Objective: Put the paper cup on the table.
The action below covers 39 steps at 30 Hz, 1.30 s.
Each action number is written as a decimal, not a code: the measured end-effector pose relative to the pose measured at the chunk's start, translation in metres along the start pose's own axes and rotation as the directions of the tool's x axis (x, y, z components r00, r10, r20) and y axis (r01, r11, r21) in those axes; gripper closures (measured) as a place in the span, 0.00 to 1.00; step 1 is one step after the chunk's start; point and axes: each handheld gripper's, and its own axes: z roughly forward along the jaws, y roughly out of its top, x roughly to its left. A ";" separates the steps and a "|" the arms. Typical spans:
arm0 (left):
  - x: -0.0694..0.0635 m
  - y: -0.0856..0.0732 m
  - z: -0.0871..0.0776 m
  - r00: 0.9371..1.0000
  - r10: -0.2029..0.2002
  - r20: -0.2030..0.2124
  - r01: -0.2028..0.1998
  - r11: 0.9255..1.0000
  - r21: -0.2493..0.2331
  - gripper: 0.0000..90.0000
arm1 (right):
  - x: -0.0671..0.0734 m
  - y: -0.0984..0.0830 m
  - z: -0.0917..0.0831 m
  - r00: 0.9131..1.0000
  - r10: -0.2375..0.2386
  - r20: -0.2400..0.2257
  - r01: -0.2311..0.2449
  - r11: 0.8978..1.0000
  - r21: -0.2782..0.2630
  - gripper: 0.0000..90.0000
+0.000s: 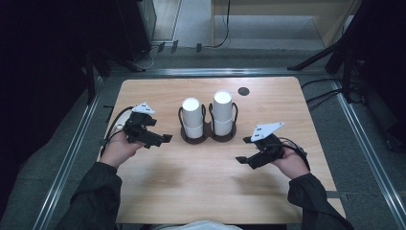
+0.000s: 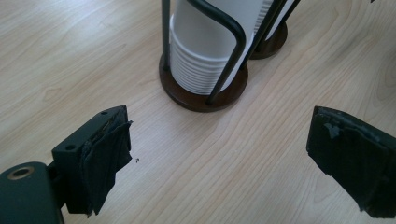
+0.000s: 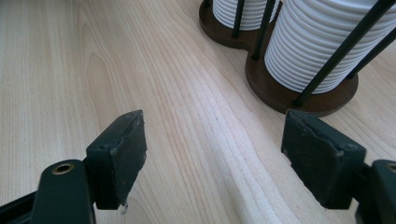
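Dark-sleeved forearms entering at 6 o'clock. Left gripper (image 1: 152, 136) hovering at 9 o'clock over light wooden table (image 1: 201, 191), jaws apart, empty; right gripper (image 1: 247, 150) at 4 o'clock likewise. Two white paper-cup stacks (image 1: 191, 117) standing in dark wire holder (image 1: 208, 134) near 12 o'clock.

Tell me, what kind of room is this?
Probably a lab or recording workspace, not a home. A bare wooden table stands inside metal floor rails, cables trail around it, and a person holds a left gripper and right gripper beside a cup holder.

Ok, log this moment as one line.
left gripper: open, empty | right gripper: open, empty | cup stacks: in holder, untouched
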 end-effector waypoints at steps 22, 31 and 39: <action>-0.053 0.006 0.028 0.992 0.082 0.097 -0.078 0.996 -0.046 0.07 | 0.002 0.001 0.004 1.000 0.015 -0.003 -0.015 1.000 0.005 0.25; -0.068 0.010 0.038 0.983 0.083 0.166 -0.072 0.995 -0.068 0.07 | 0.003 0.001 0.006 1.000 0.015 -0.004 -0.015 1.000 0.008 0.25; -0.082 0.012 0.048 0.980 0.118 0.161 -0.109 0.992 -0.059 0.07 | 0.005 0.002 0.009 1.000 0.012 -0.009 -0.012 1.000 0.017 0.25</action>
